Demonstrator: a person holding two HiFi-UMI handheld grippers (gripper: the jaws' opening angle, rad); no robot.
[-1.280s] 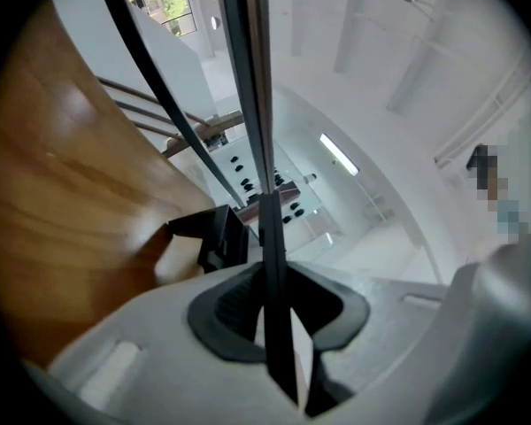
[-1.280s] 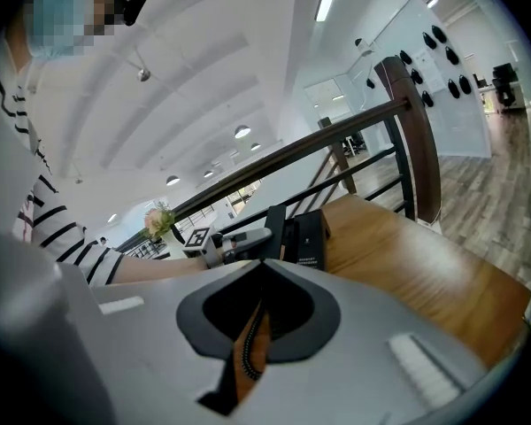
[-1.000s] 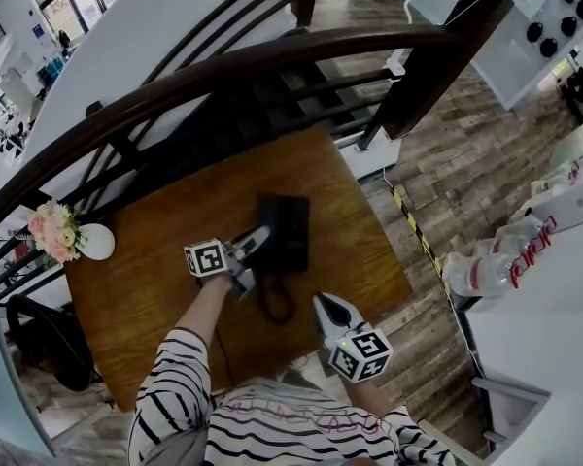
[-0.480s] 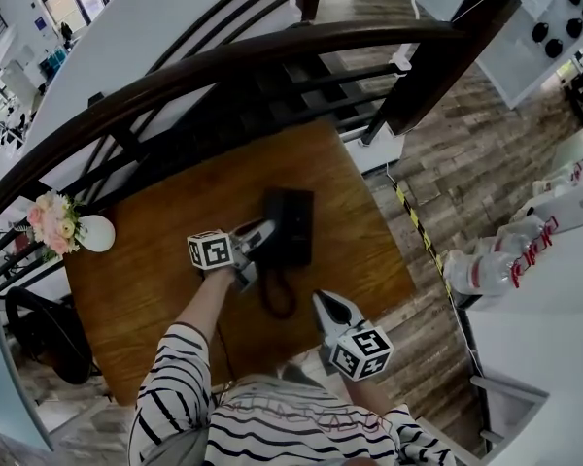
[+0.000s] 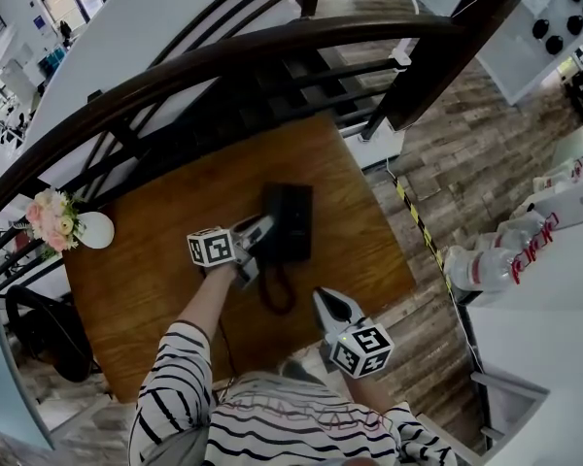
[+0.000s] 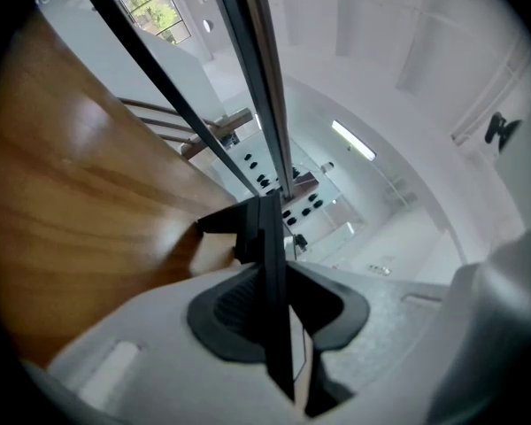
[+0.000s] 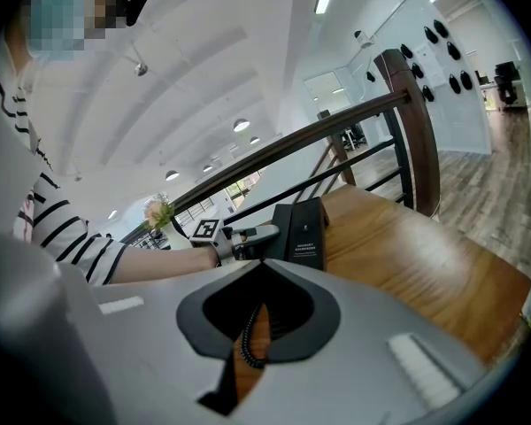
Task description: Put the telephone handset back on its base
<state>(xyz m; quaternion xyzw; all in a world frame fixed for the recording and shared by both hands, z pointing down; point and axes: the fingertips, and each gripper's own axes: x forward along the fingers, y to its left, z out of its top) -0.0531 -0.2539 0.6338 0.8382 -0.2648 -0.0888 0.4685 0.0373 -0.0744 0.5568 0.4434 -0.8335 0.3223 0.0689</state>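
Note:
A black telephone base (image 5: 293, 219) lies in the middle of the wooden table (image 5: 155, 289). My left gripper (image 5: 259, 231) is shut on the black handset (image 5: 272, 223) and holds it against the base's left side. In the left gripper view the handset (image 6: 269, 237) shows edge-on as a thin dark blade between the jaws of the left gripper (image 6: 279, 277). The coiled cord (image 5: 277, 294) loops toward me on the table. My right gripper (image 5: 322, 301) hovers nearer me, shut and empty. The right gripper (image 7: 264, 262) faces the base (image 7: 308, 230), and the cord (image 7: 246, 339) shows under its jaws.
A white vase with pink flowers (image 5: 87, 238) stands at the table's left edge. A dark curved railing (image 5: 272, 51) runs behind the table. Bottles (image 5: 486, 270) stand on a white counter at the right. A dark chair (image 5: 49, 338) sits at the lower left.

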